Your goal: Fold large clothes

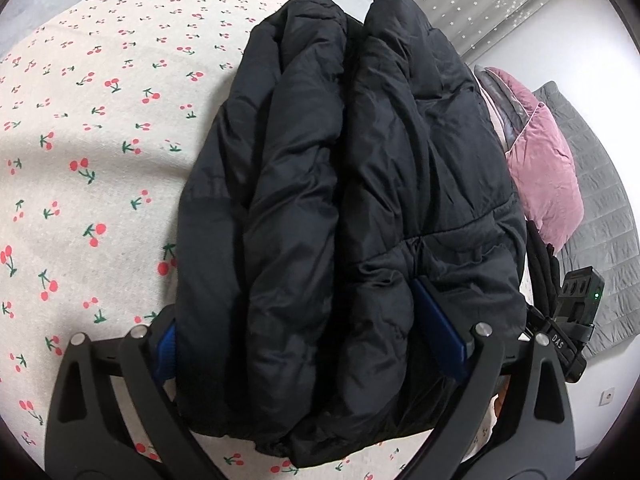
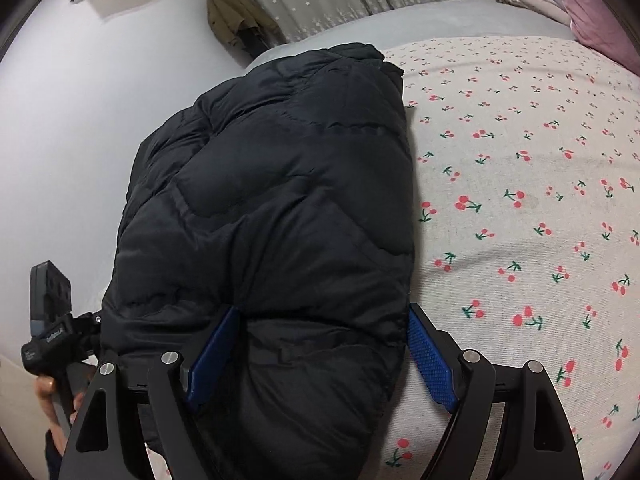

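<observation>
The left tool [image 1: 316,344] is straddling the near end of the black puffer jacket [image 1: 344,200]; its blue pads [image 1: 440,336] are pressing into the padding on both sides, gripping it. The right tool [image 2: 324,356] is spread wide around the jacket's [image 2: 272,200] other near edge: its left pad [image 2: 212,352] is sinking into the fabric, while its right pad [image 2: 430,356] is just beside the edge, so I cannot tell whether it is clamping. The jacket is lying folded lengthwise on the cherry-print bedsheet [image 2: 520,180], with a pink pillow [image 1: 548,168] sitting beyond it
</observation>
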The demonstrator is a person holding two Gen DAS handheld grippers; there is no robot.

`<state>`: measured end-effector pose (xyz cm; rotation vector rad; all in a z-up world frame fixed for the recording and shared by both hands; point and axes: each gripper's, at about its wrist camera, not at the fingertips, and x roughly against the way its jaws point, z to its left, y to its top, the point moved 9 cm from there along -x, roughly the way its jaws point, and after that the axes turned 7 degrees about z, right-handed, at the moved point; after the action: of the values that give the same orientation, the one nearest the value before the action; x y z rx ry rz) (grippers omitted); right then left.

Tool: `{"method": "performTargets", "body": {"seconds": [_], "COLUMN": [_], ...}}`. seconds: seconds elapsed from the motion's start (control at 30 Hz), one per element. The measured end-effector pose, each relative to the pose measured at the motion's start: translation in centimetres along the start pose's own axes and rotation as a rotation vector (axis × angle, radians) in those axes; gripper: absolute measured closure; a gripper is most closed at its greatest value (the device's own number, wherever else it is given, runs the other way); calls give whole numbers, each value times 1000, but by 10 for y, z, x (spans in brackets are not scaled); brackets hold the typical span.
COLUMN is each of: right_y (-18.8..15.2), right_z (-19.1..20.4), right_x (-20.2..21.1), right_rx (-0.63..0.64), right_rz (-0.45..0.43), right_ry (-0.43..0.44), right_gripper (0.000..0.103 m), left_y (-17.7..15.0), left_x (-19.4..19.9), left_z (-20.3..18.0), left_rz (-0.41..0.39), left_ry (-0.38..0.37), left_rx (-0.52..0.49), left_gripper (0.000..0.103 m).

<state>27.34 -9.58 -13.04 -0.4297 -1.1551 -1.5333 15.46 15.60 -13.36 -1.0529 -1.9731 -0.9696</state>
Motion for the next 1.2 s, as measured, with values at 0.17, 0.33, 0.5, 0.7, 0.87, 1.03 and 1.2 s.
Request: {"method": "performTargets", "body": {"seconds": [0.17,0.33,0.5,0.7,0.87,1.03,1.2], "right_y": [1,1,0,0,-1,-2,-3], "right_z": [2,7,8,7,11,18,19], "right_x": [-2,-4,-8,-12,-13,-14,-17], "right_rx": [-2,11,2,-9,17,58,63], "right_rz": [-1,-10,-7,-5,-14,-25,-28], "right_ry": [6,4,18,26,12,-11,-20], "right_gripper": [19,19,18,18,17,17,17], "left_y": [2,2,4,4,5,5,7], "left_x": [-4,-8,-10,-11,-11,-8,-8], "left_z": [-5,-9,-9,-16,-21,-25,-26], "left_rz": [-5,-9,-19,-39,-52,-67,-72], "left_ry": [9,15,30,55,64,81,90], "left_rx": [-1,-2,0,7,-3,-15,-18], "left_gripper": [6,6,5,5,11,19,21]}}
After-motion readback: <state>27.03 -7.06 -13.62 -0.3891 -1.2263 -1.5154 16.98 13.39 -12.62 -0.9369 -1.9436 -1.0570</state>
